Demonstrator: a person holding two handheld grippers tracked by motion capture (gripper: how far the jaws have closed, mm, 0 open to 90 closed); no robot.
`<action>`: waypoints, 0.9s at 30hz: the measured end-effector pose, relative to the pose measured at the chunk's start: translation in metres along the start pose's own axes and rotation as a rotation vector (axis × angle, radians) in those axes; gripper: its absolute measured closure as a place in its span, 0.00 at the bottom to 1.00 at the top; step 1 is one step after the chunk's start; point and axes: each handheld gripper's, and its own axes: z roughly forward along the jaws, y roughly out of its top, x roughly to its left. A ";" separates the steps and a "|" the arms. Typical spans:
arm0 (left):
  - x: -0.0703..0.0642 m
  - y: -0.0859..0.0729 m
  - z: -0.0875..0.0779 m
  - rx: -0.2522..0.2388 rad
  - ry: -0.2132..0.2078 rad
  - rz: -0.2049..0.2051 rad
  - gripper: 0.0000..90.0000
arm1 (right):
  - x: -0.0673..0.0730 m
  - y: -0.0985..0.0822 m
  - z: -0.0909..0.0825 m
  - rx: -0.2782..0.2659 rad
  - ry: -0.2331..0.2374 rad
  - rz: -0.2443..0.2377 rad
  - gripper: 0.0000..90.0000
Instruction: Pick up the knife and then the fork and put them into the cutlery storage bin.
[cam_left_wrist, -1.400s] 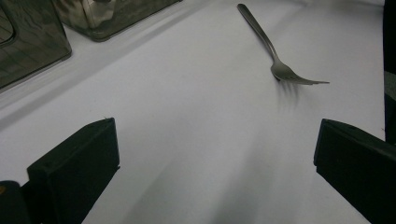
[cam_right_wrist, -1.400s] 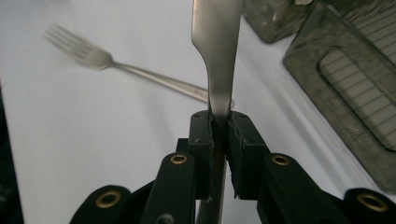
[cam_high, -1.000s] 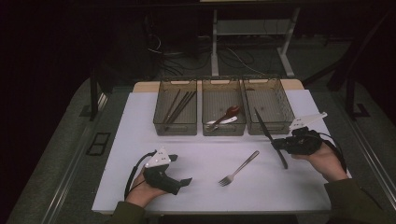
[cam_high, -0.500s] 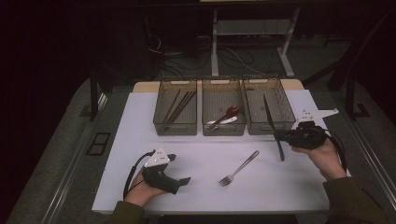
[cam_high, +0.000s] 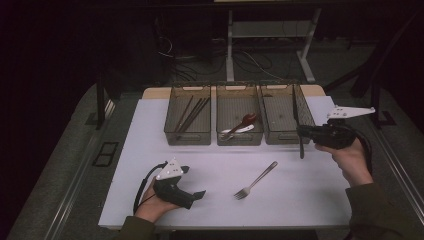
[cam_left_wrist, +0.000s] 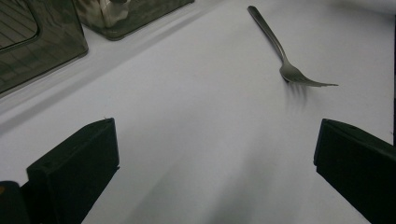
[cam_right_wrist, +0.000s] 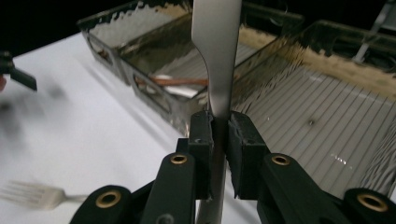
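You hold the knife (cam_right_wrist: 217, 56) by the right tray (cam_high: 285, 120).
The right gripper (cam_right_wrist: 219, 140) is clamped on its handle, blade at 12 o'clock; next, I think, lower it inside. The left gripper (cam_high: 192, 195) rests wide, with the fork (cam_high: 256, 180) at 3 o'clock.

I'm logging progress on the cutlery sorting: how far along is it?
Done: chopsticks lie in the left bin, spoons in the middle bin. In hand: the right gripper clamps a knife beside the right bin. Left: the fork on the table; the left gripper rests open.
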 end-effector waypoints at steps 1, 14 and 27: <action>0.000 0.000 0.000 0.000 -0.001 -0.001 0.00 | -0.001 0.002 0.000 -0.009 -0.003 0.003 0.89; 0.000 0.000 0.001 -0.006 -0.002 -0.002 0.00 | -0.018 0.036 0.002 -0.076 -0.062 0.005 0.89; 0.000 0.000 0.001 -0.008 -0.006 -0.003 0.00 | -0.045 0.061 0.012 -0.095 -0.142 0.029 0.89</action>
